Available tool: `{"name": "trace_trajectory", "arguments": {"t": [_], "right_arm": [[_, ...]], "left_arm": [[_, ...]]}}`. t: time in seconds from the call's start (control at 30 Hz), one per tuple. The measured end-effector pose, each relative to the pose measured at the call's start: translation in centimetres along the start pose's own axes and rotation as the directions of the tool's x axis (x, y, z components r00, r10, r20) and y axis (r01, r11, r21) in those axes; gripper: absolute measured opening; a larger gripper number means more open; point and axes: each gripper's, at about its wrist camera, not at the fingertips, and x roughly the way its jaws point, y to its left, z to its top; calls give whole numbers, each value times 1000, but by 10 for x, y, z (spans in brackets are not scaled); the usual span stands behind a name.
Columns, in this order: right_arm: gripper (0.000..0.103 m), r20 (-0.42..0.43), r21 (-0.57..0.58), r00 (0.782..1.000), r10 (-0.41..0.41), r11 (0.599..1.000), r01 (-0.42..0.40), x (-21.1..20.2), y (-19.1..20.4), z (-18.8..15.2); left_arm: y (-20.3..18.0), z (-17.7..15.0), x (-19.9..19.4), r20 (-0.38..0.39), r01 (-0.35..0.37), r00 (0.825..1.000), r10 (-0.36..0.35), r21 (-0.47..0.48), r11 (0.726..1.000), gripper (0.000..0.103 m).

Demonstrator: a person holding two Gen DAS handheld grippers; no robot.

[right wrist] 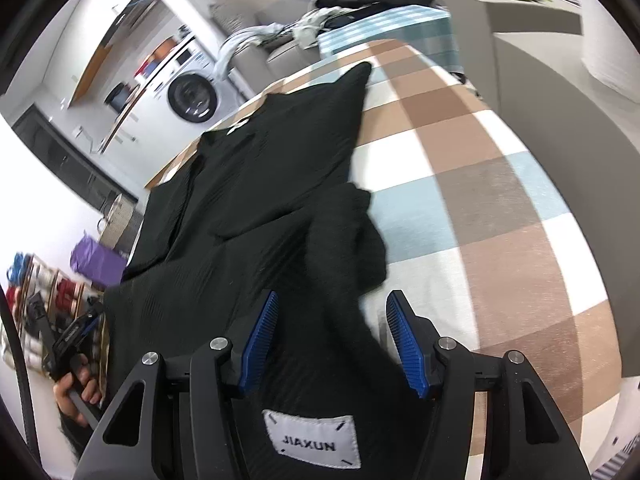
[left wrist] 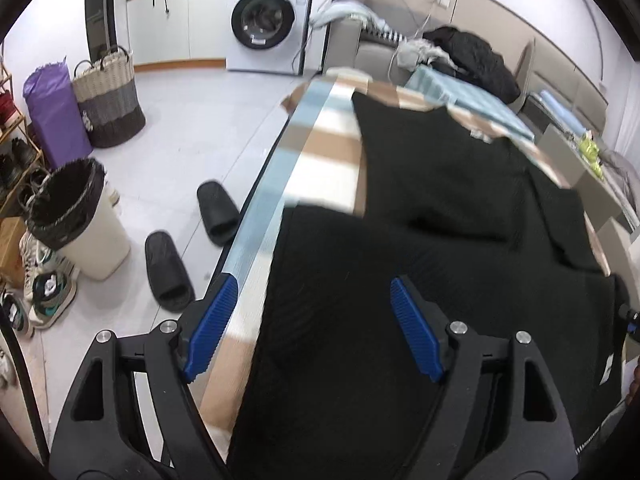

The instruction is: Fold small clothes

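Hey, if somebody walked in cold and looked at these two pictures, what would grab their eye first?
First, the big black ribbed knit garment spread across the brown, white and blue checked tablecloth, its white sewn label right under the right tongs. Both the right and the left tongs hang open over the fabric, blue pads apart. Behind, the white front-loading washing machine stands against the far wall.

Both wrist views look close along the black garment [left wrist: 440, 200] from opposite edges, sharing the checkered tabletop [right wrist: 480, 184].
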Motion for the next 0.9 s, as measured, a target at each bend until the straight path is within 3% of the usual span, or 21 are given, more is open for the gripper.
{"name": "trace_trajectory", "arguments": {"t": [0.3,0.43,0.5,0.57,0.6,0.7,0.73,0.9], "right_arm": [[58,-20,-11,1000,-23,1000,23,-6,-2,-16],[58,-29,-36,999,-25,999,24,-8,-2,-24],[58,-33,-57,999,-28,998,26,-7,0,-26],[58,-34,-84,998,-45,996,42,-3,2,-27],[54,-29,-97,998,-60,994,57,0,4,-27],[10,-22,-135,994,-106,986,102,4,7,-27],[6,1,-143,995,-99,985,98,0,8,-27],[4,188,-107,982,9,994,11,-51,-2,-31]], "left_arm": [[-2,-26,14,-89,25,996,-23,22,999,76],[-4,-28,18,-95,36,995,-35,15,999,63],[-4,-28,19,-85,29,996,-29,9,1000,48],[-3,-26,19,-80,24,997,-23,6,1000,9],[-3,-25,19,-81,35,996,-35,1,999,7],[-3,-23,6,-30,37,999,-37,-3,999,6],[-5,-22,-3,-4,37,999,-37,5,999,6],[-10,-14,-44,101,75,992,-76,19,997,5]]}}
